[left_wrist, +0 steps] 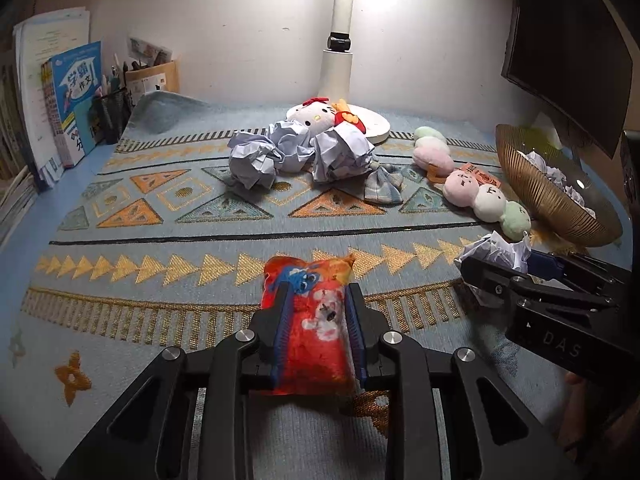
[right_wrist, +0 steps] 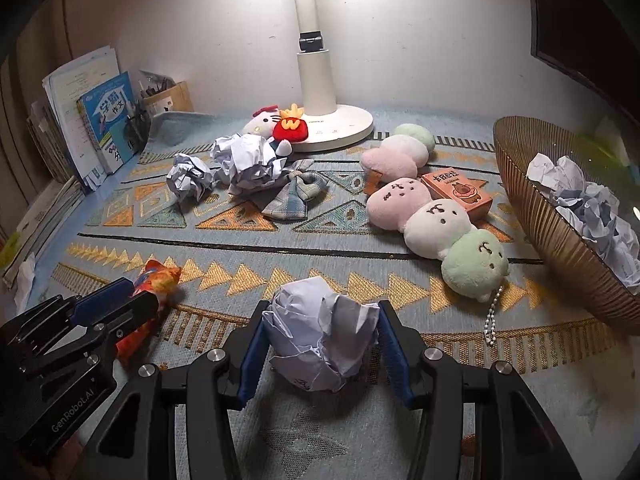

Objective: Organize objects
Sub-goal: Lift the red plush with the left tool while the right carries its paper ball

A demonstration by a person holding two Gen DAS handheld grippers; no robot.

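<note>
Both grippers clamped on their loads above the patterned blue-and-gold woven mat.

The left gripper pinches a red-orange plush pouch; the right gripper grasps a crumpled white paper ball. Beyond lie a pink-white-green dumpling plush, more crumpled paper, and a ribbed gold bowl, apparently holding paper wads.

Taking the lamp base as landmark: directly in front of it the cat plush, crumpled paper balls and a plaid bow crowd the surface. To its right, the dumpling plush strings and a small box block the way toward the ribbed bowl. To its left stand books and a pen holder. Nearer than the clutter, a broad strip of patterned cloth lies open.
</note>
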